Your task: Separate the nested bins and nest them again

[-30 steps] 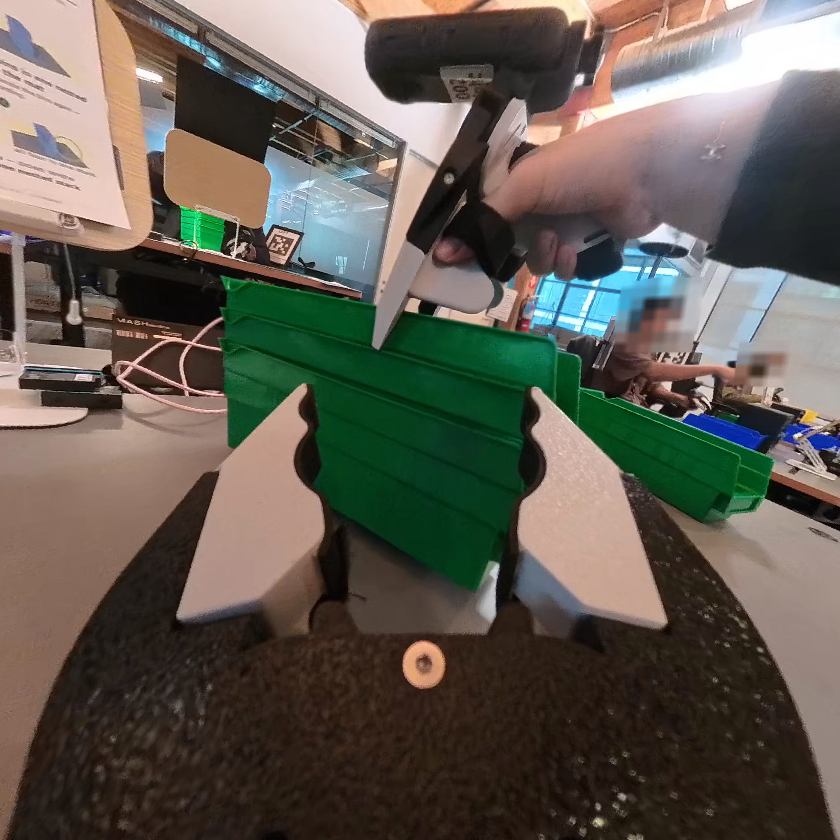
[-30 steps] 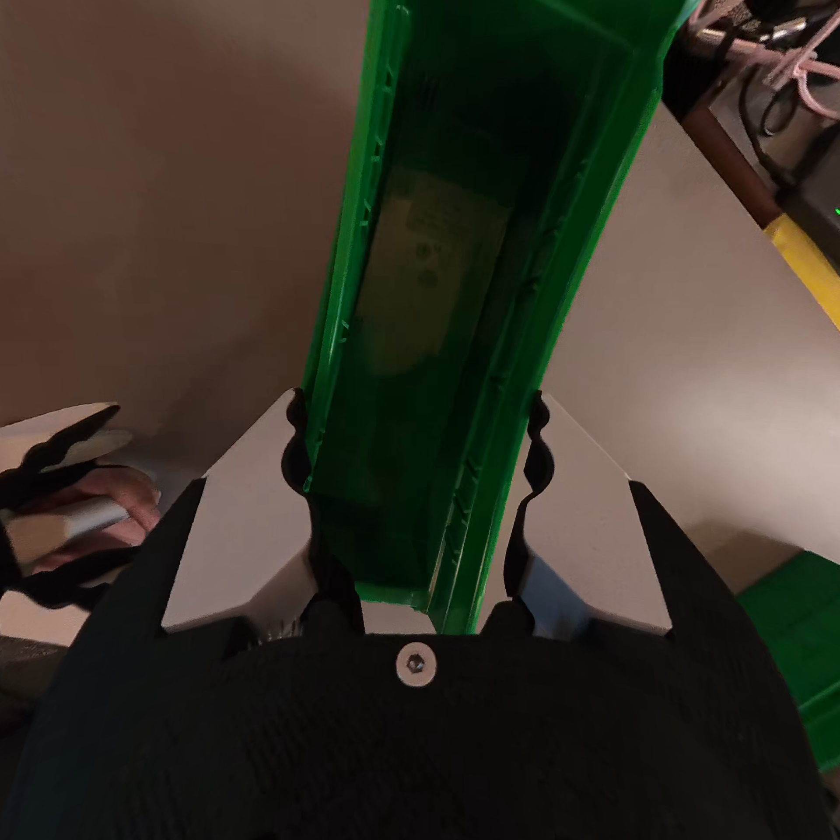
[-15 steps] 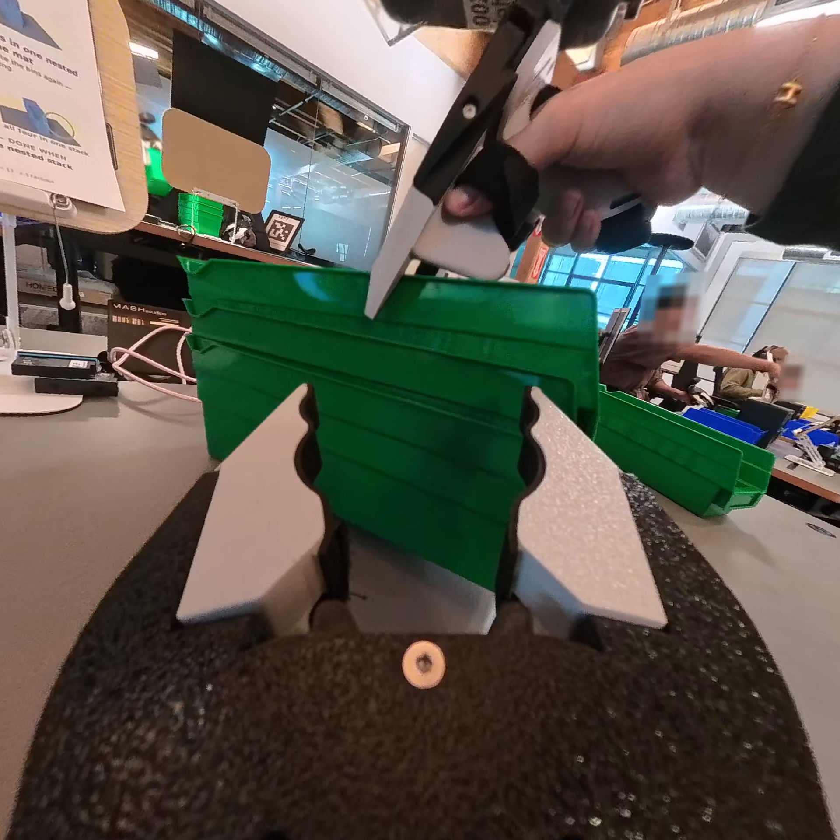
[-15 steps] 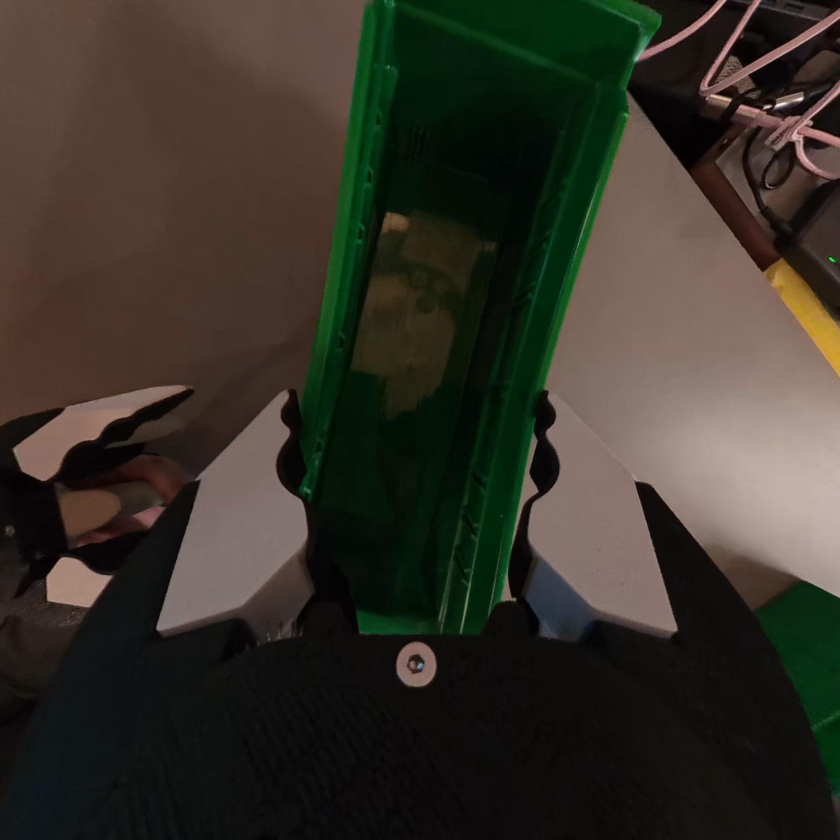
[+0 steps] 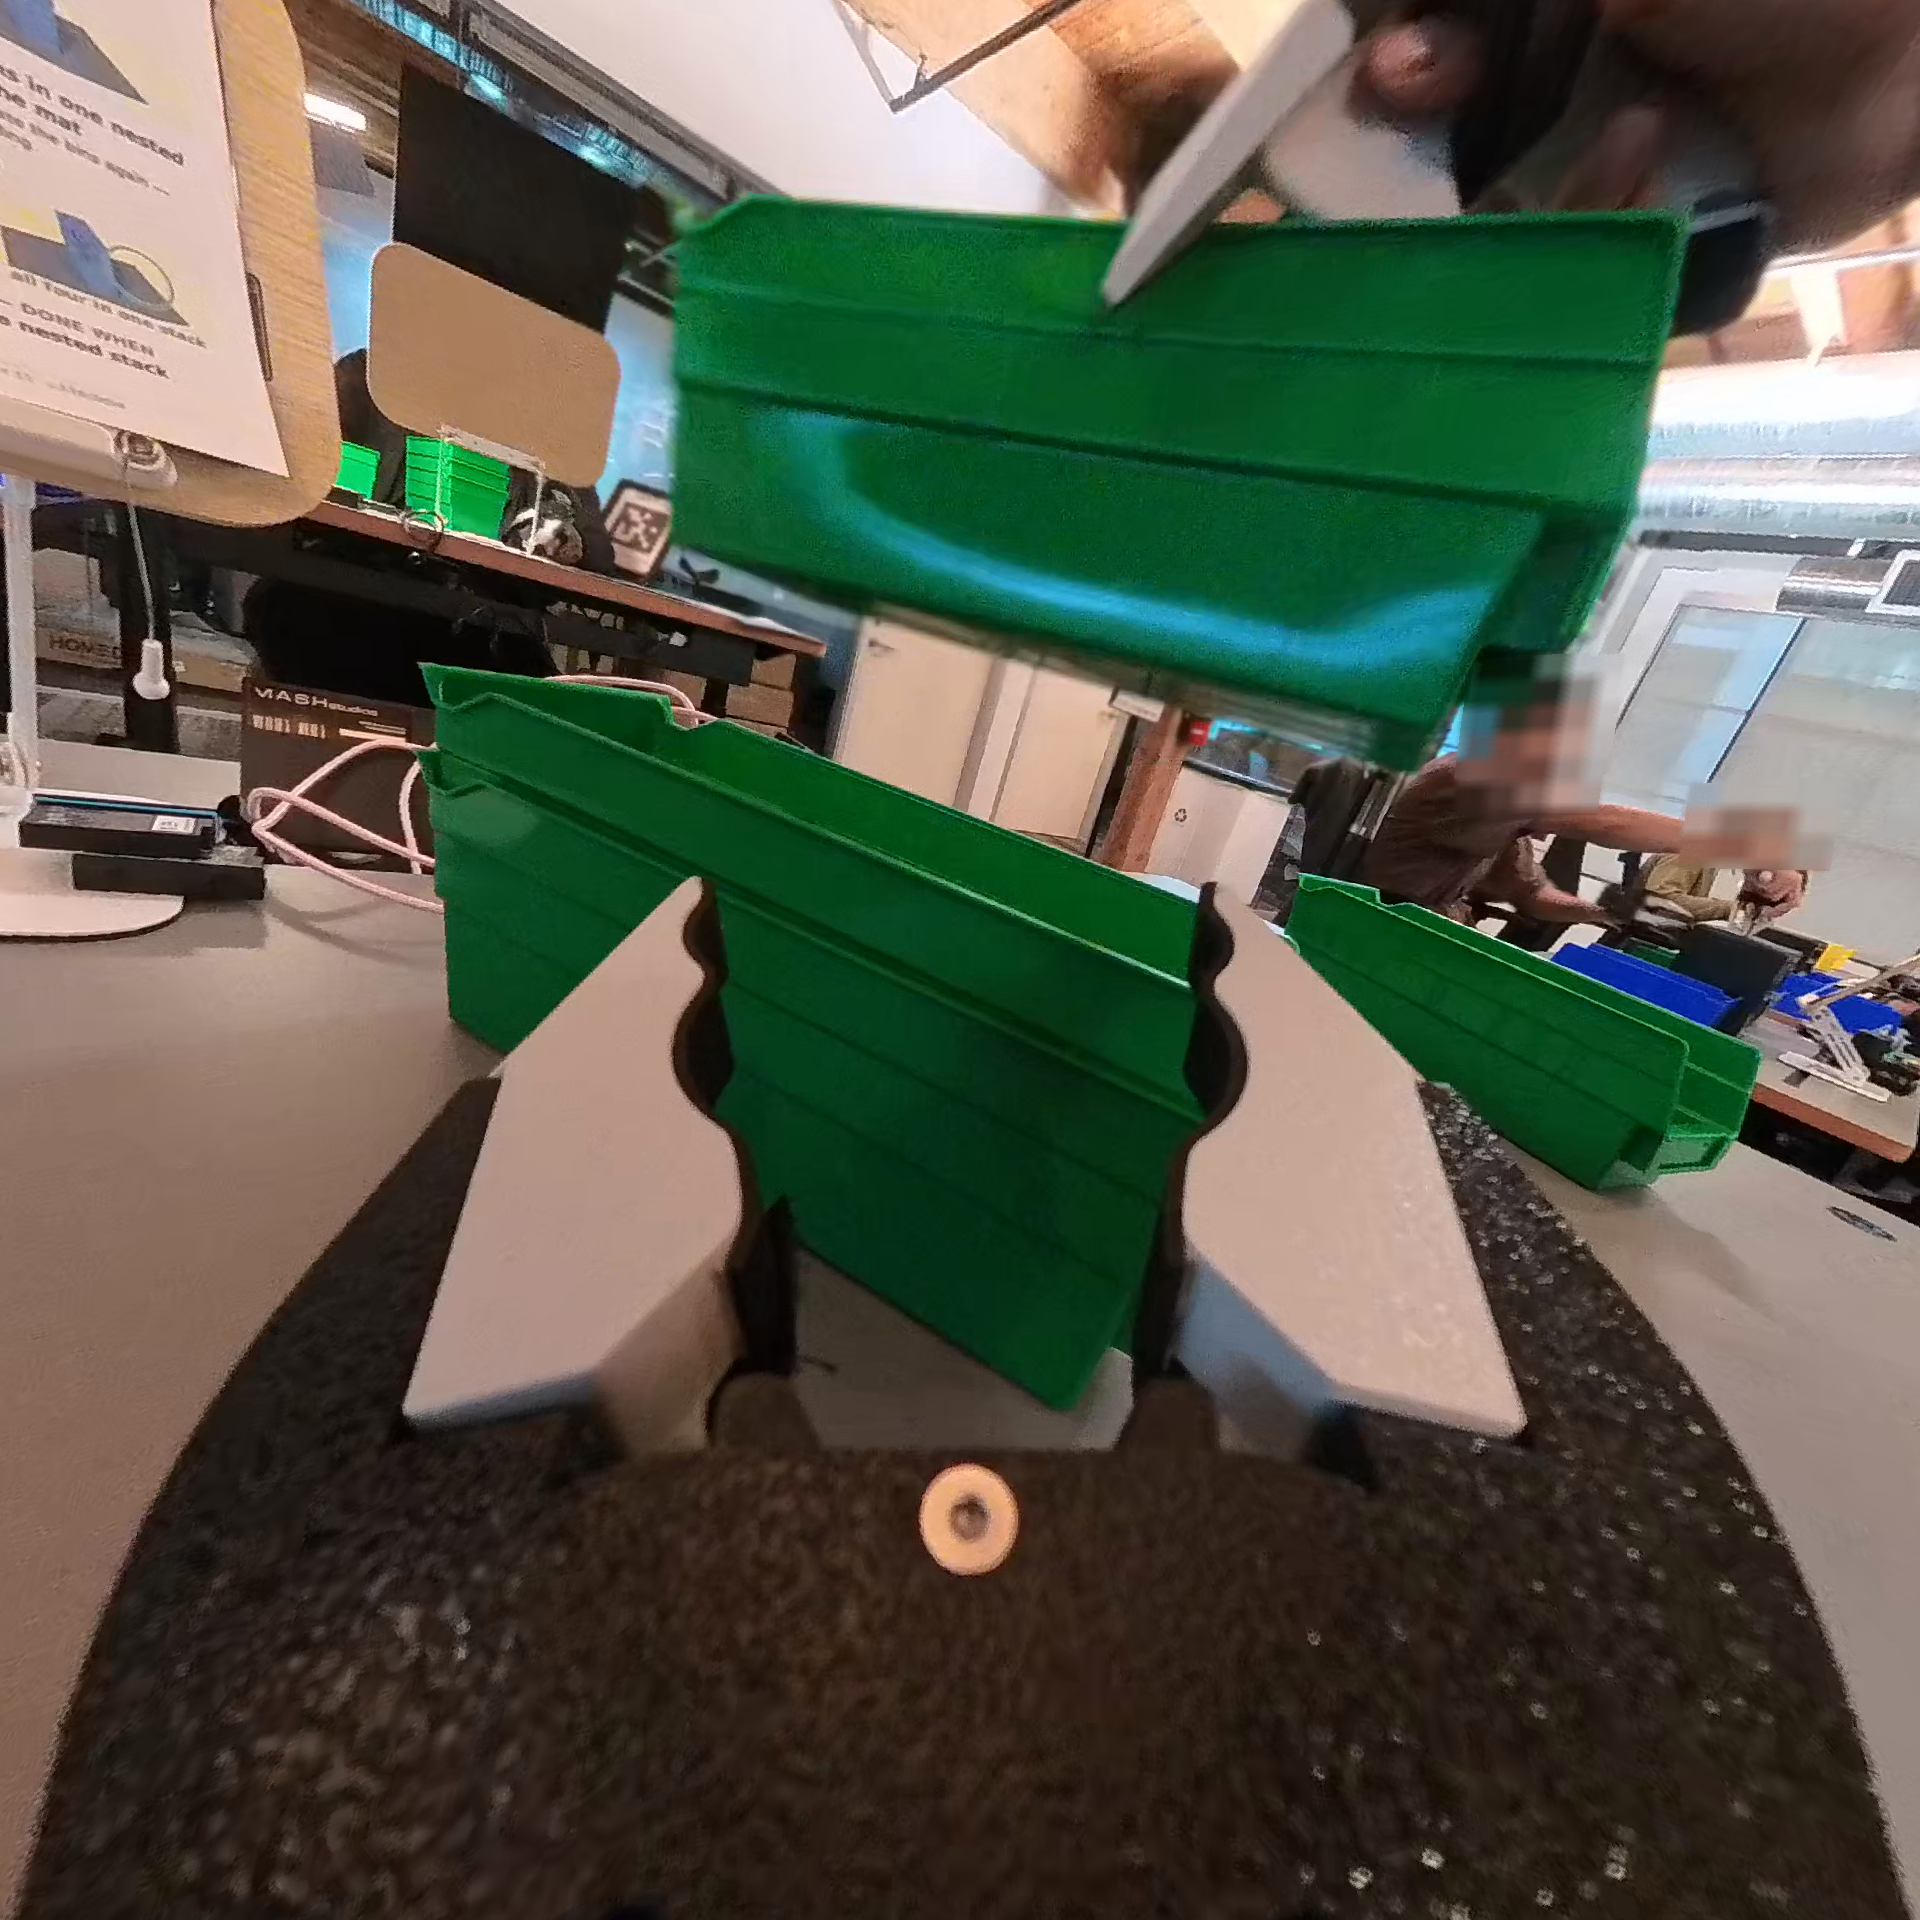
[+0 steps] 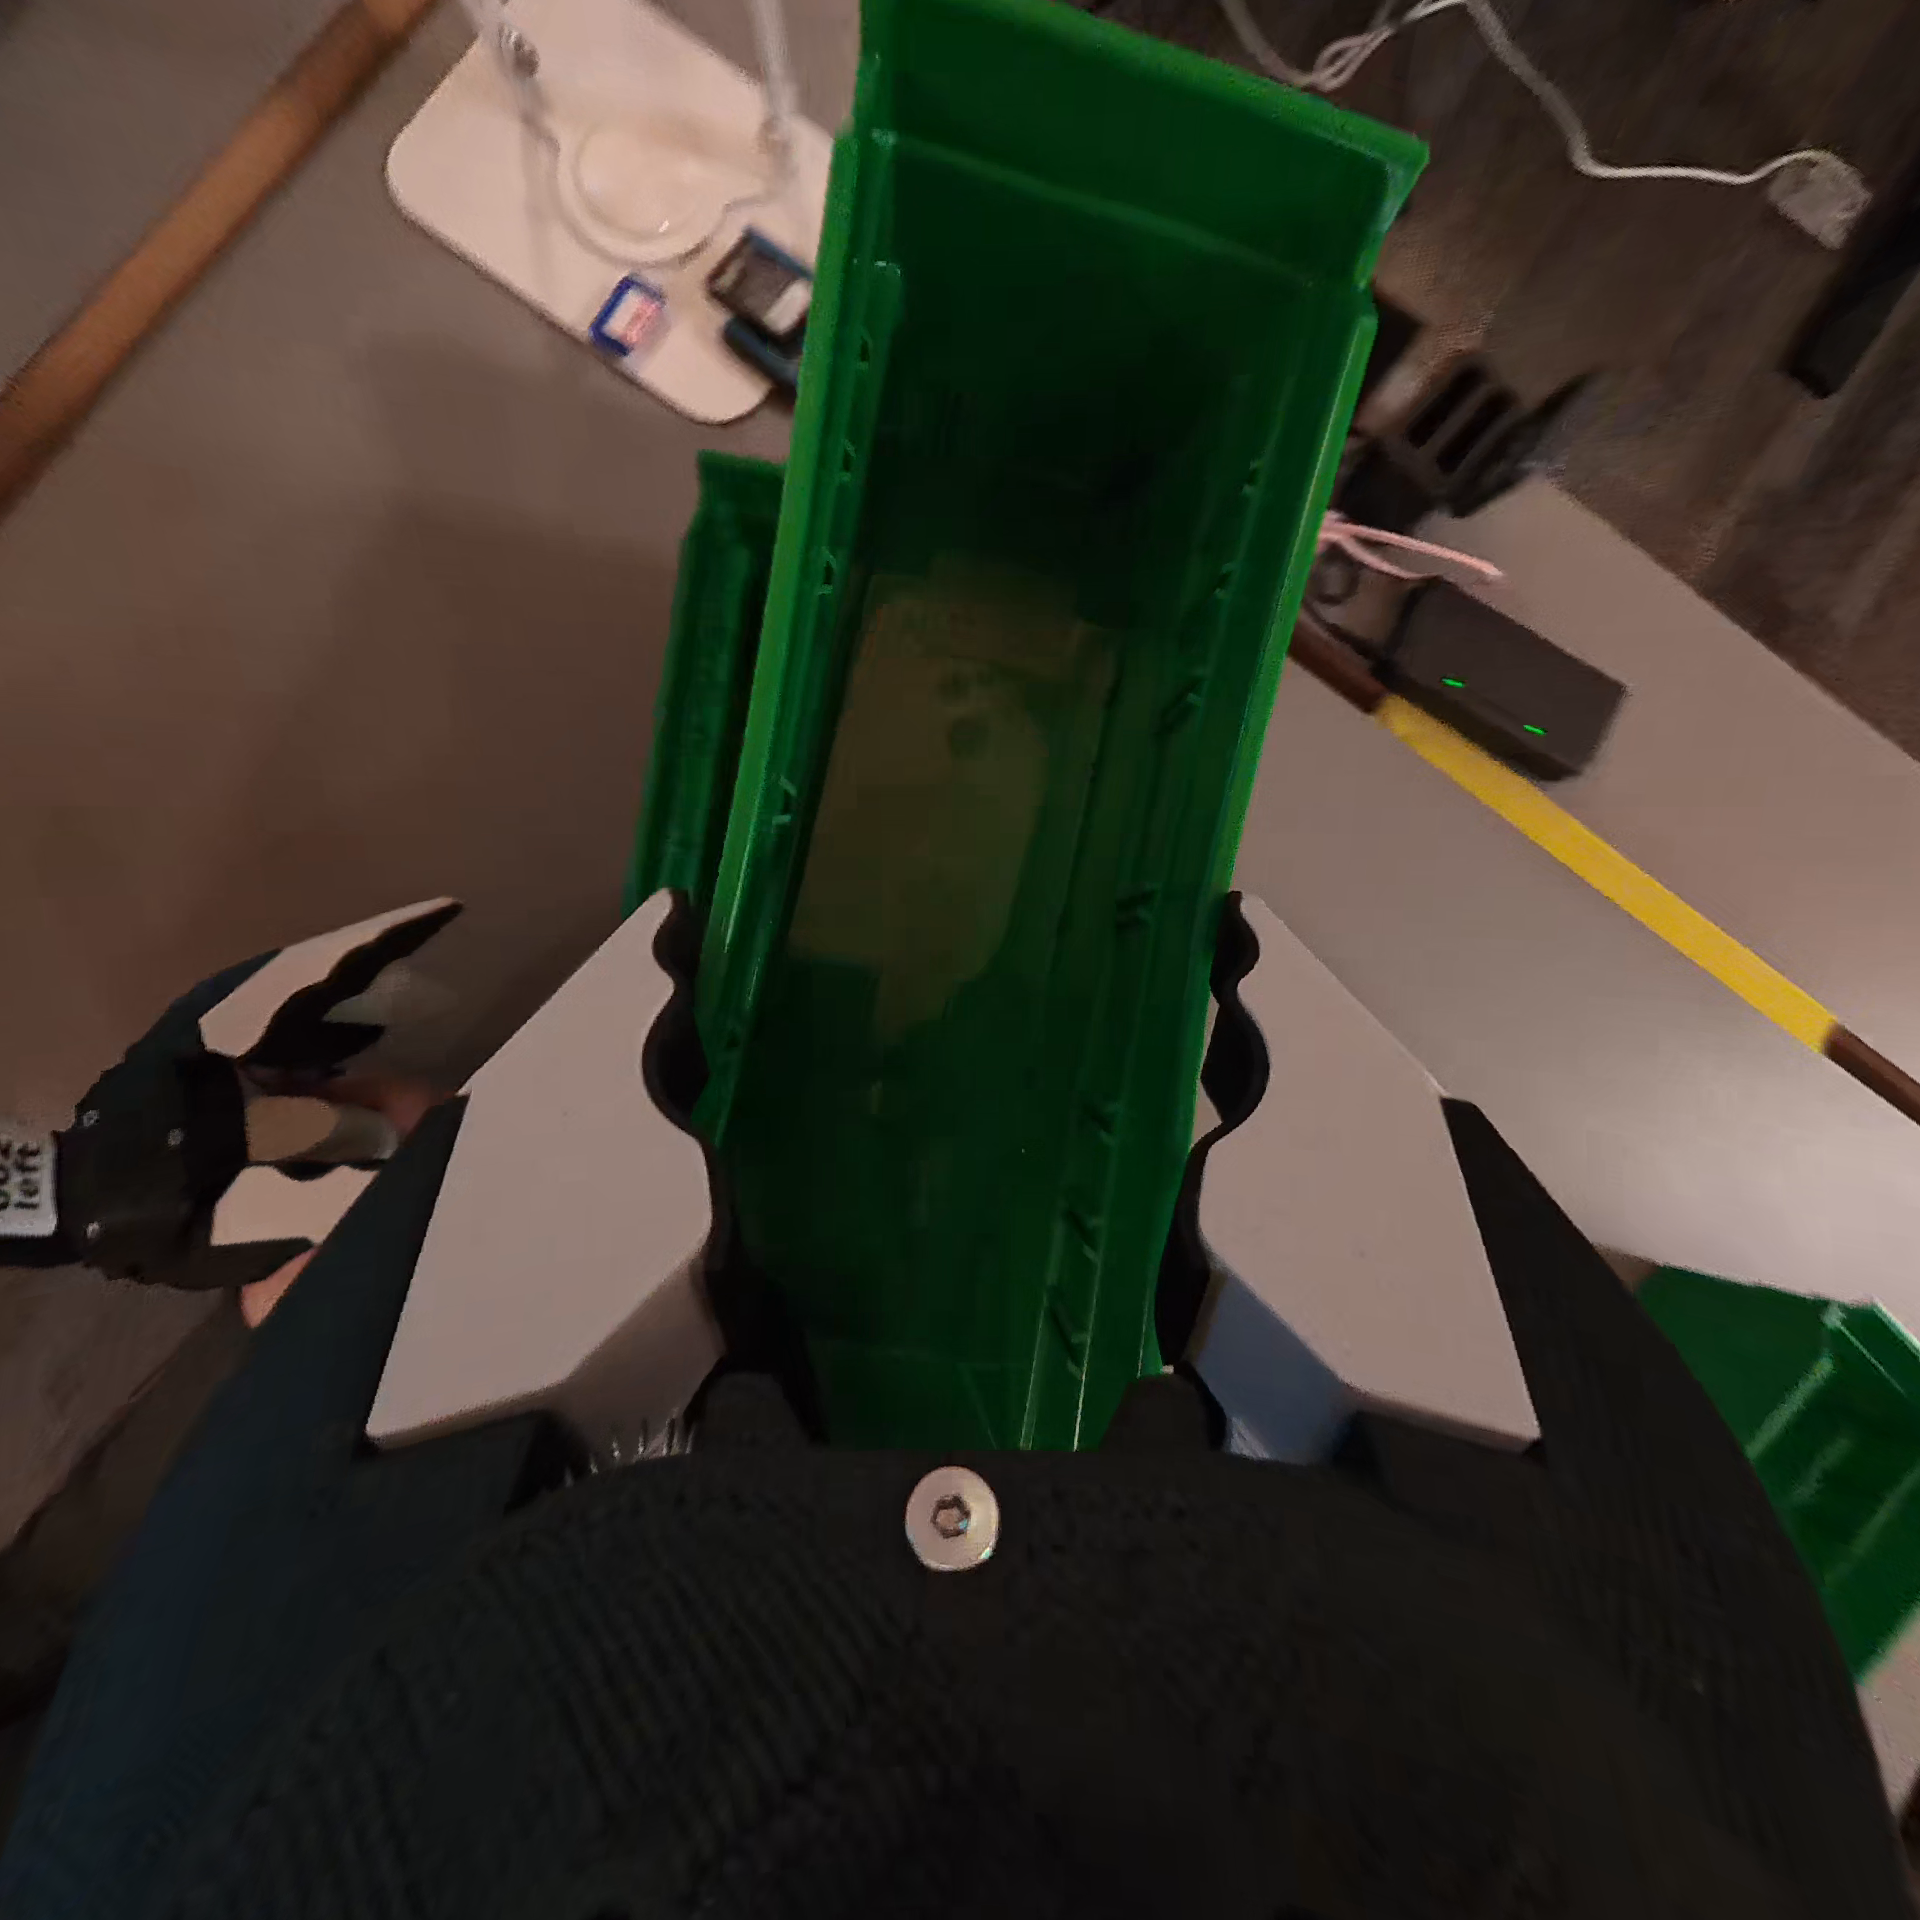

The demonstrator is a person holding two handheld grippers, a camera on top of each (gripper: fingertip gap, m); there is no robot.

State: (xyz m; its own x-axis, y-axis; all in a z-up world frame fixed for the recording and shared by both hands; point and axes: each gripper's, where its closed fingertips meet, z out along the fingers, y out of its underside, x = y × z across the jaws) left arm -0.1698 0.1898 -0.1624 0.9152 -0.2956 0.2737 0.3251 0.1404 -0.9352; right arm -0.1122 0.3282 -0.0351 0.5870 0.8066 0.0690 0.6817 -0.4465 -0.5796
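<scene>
- The right gripper [image 6: 951,1060] has its fingers [image 6: 561,1174] closed on the near end of a long, narrow green plastic bin [image 5: 1164,416] and holds it in the air, clear above the rest. I judge this grip at one end is there to draw the bin straight up out of the others.
- The left gripper [image 5: 961,1060] stands with its two grey fingers [image 5: 592,1174] set well apart on both sides of the corner of the green nested stack [image 5: 831,935]. Whether they press the plastic, I cannot tell; they look open around it and not clamped. It seems placed so to keep the stack down on the desk [image 5: 187,1091] while the other bin goes up.
- The stack sits on the grey desk, slightly tilted; I cannot count its bins with certainty, though two stepped rims show at its far end.
- One more green bin [image 5: 1507,1029] lies by itself on the desk to the right, well apart, so I judge the separating part is under way.
- The lifted bin looks glossy, with ribs along the inner walls, a stepped rim outside, and a pale label on its floor [image 6: 956,790].
</scene>
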